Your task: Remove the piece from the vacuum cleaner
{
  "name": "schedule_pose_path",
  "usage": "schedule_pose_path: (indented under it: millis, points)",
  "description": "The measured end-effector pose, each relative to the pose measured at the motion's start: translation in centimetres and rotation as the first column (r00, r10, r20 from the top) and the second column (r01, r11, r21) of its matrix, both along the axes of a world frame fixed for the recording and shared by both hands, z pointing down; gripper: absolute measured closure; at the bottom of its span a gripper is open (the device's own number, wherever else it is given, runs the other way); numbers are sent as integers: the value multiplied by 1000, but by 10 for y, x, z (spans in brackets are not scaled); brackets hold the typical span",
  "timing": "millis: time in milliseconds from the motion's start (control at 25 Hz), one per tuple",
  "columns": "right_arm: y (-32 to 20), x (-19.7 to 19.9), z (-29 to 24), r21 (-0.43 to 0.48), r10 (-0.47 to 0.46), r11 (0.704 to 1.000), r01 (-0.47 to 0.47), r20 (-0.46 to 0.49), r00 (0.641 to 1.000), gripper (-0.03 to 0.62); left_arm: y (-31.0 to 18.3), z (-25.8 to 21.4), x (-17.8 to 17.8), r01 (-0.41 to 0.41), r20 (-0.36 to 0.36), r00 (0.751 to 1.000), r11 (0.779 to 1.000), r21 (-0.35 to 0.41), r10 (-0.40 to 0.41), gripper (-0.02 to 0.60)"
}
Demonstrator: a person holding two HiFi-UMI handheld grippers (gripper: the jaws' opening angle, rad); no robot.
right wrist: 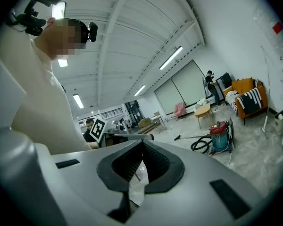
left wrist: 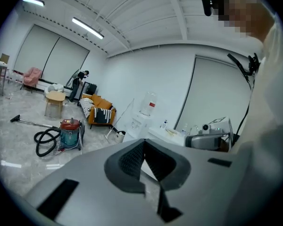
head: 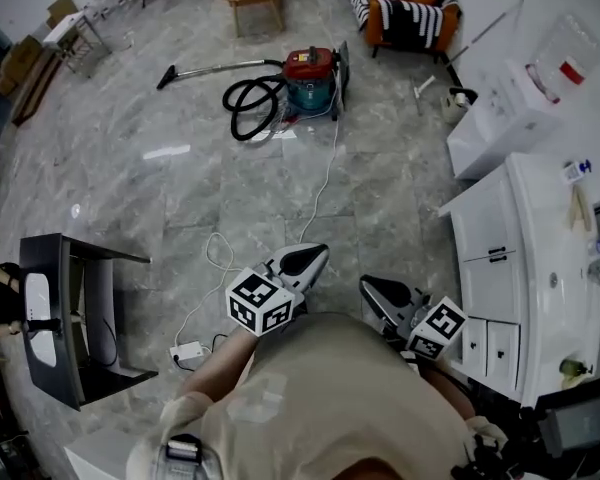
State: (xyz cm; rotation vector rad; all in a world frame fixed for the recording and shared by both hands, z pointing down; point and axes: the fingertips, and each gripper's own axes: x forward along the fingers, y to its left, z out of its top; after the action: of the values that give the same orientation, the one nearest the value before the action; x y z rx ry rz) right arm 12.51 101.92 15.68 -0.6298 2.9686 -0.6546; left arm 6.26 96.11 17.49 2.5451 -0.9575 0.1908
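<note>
Round red-lidded vacuum cleaner (head: 310,80); coiled black hose (head: 236,94); marbled floor (head: 180,198).

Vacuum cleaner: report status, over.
Shut, empty: left hand-held gripper, right hand-held gripper. Far across the floor: vacuum cleaner, untouched. In between: white cable.

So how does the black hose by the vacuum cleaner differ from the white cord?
The hose is thick and black; the cord is thin and white. The hose is coiled in loops beside the vacuum cleaner; the cord runs in a long wavy line across the floor. Both lie on the floor.
</note>
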Motion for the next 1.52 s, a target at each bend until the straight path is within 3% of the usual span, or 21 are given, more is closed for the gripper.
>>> schedule_pose_path:
  millis: [240, 480, 640, 880, 1160, 1320, 1520]
  points:
    - [-49, -61, -11, 34, 15, 999, -14, -39, 999, 591, -49, -16, -51, -29, 42, 999, 996, 90, 25, 579]
    - [-87, -113, -11, 22, 8, 1000, -7, -55, 998, 591, -66, -26, -92, -123, 54, 992, 984, 128, 117, 578]
    - [-104, -148, -11, 31, -45, 998, 47, -78, 996, 591, -77, -31, -124, -89, -20, 996, 989, 116, 91, 578]
    - [-117, -173, -8, 29, -92, 995, 96, -113, 989, 591, -87, -29, -149, -64, -32, 997, 991, 116, 68, 578]
    - [-137, -167, -5, 7, -91, 996, 92, -101, 991, 591, -105, -30, -131, -120, -25, 992, 987, 104, 123, 578]
    - [-159, -144, -2, 0, -75, 997, 75, -63, 995, 591, -125, -28, -106, -134, -8, 991, 986, 94, 135, 578]
    - [-201, -100, -4, 20, -81, 996, 82, -36, 996, 591, -167, -31, -65, -95, 21, 995, 991, 90, 94, 578]
